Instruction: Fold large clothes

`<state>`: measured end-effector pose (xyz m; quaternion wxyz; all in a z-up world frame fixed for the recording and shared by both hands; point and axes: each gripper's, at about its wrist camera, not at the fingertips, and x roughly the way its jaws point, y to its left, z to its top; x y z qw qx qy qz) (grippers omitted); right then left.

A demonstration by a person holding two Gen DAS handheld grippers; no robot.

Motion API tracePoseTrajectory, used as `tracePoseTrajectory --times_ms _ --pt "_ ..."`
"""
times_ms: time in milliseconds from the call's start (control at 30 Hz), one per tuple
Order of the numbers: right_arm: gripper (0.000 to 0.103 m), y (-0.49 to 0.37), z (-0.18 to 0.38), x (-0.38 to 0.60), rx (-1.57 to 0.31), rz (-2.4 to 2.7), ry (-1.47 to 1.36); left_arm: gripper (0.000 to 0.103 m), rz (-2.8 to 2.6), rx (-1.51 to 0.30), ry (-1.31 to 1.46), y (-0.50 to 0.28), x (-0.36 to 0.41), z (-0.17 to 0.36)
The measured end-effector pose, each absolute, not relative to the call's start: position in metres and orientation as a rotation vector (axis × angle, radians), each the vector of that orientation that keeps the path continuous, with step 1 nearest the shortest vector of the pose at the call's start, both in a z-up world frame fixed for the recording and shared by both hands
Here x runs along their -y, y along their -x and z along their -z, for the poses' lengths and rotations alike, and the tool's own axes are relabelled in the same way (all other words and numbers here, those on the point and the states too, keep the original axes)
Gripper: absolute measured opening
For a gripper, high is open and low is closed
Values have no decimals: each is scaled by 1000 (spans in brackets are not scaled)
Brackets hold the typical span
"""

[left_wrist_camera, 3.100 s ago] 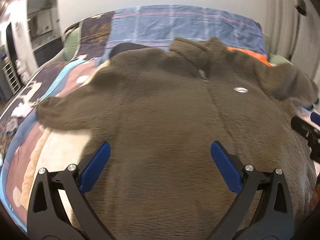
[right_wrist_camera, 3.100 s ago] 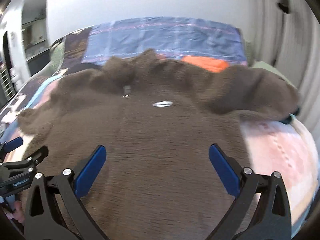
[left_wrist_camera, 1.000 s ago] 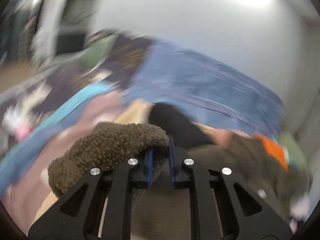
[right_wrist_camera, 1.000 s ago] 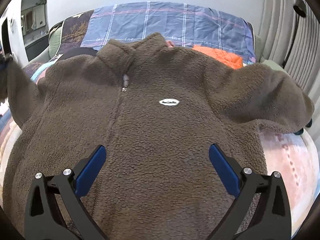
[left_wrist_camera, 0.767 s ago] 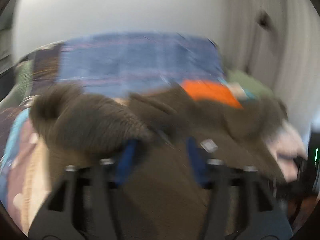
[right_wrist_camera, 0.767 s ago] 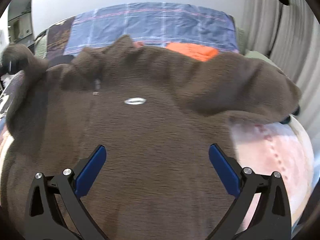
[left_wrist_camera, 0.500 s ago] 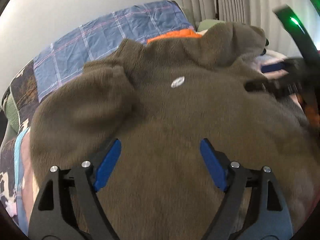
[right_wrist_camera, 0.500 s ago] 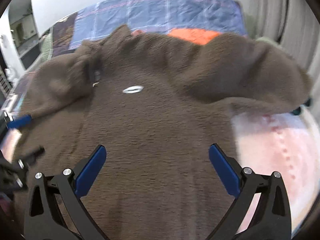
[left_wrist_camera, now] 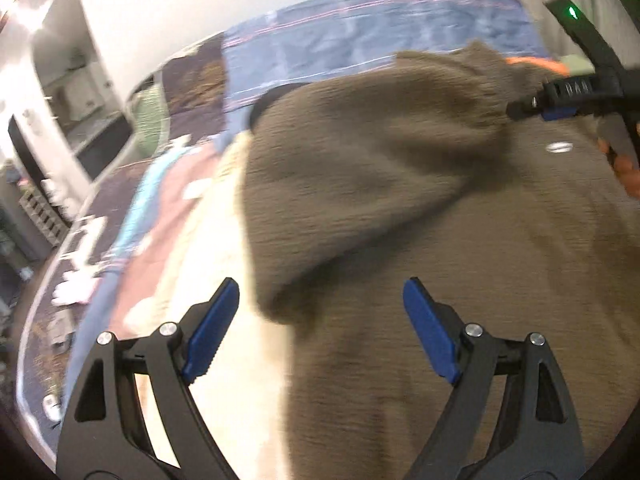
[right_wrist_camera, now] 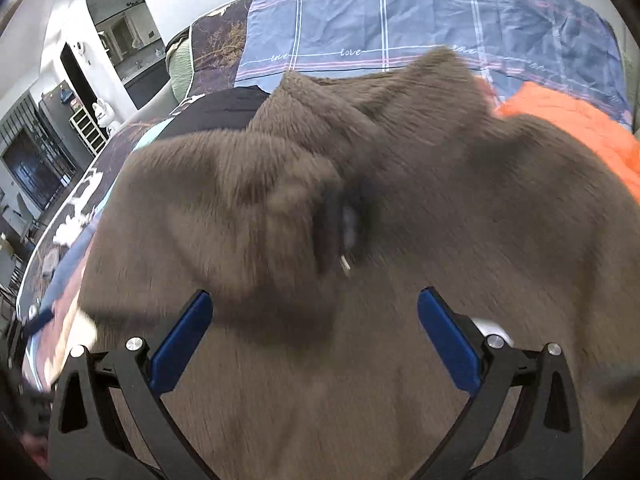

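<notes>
Brown fleece jacket (right_wrist_camera: 400,240), blue plaid pillow (right_wrist_camera: 400,20), orange garment (right_wrist_camera: 580,128).

Soft indoor light, motion blur, fisheye warping

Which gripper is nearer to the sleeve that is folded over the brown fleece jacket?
Probably the left. The left gripper hangs open at the folded sleeve's lower edge; the right gripper is open near its cuff, above the brown fleece jacket.
</notes>
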<state>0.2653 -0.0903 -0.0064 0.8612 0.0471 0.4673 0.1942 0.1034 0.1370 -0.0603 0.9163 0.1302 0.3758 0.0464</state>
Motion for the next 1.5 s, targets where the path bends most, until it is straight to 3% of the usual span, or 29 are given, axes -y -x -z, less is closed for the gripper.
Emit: tracePoseTrajectory --times_ms 33,67,100,167,200,400,467,567,633,733,767,800,900,967,1033,1100,1333,1433,1500 --pt "99 -275 10 83 -988 -409 -117 85 -114 -782 -263 -105 -143 61" --pt "80 -283 13 74 -998 -407 -146 85 -125 -799 -241 -108 -150 63" --pt "29 -288 16 68 -1010 -406 -171 85 -133 -810 -225 -112 -154 64" --pt "27 -293 12 61 -1049 -419 -230 85 -155 -822 -194 -114 -162 64" --pt "15 -286 -2 66 -995 -434 -267 85 -162 -821 -179 -113 -167 63" --pt "11 -224 -104 142 -745 -435 -311 88 -130 -760 -99 -95 -182 41" --pt "0 -207 -113 176 -712 -312 -280 88 -118 -731 -81 -93 -182 33" --pt "0 -195 -96 225 -712 -102 -213 88 -84 -714 -55 -96 -176 27" --pt "0 -199 -63 248 -830 -65 -243 87 -78 -720 -65 -102 -167 27" --pt "8 -203 -21 269 -937 -111 -388 82 -70 -735 -118 -116 -149 30" --pt "26 -202 -15 268 -941 -145 -412 82 -64 -741 -127 -122 -146 32" --pt "51 -206 -13 262 -944 -165 -415 82 -57 -749 -127 -128 -144 32" --pt "71 -210 -11 239 -950 -239 -381 82 -29 -771 -77 -151 -147 34" --pt "77 -221 1 216 -1014 -288 -323 82 6 -780 -48 -162 -148 36" --pt "78 -232 19 200 -1073 -329 -321 82 26 -795 -26 -171 -148 41" --pt "31 -241 36 183 -1130 -323 -320 82 18 -808 -16 -174 -146 47" --pt "27 -171 -48 198 -894 -231 -173 87 3 -781 -68 -151 -149 47" --pt "38 -149 -31 231 -999 -85 -120 89 24 -783 -60 -144 -151 49" --pt "50 -146 1 246 -1120 36 -14 89 46 -809 -61 -143 -148 57"
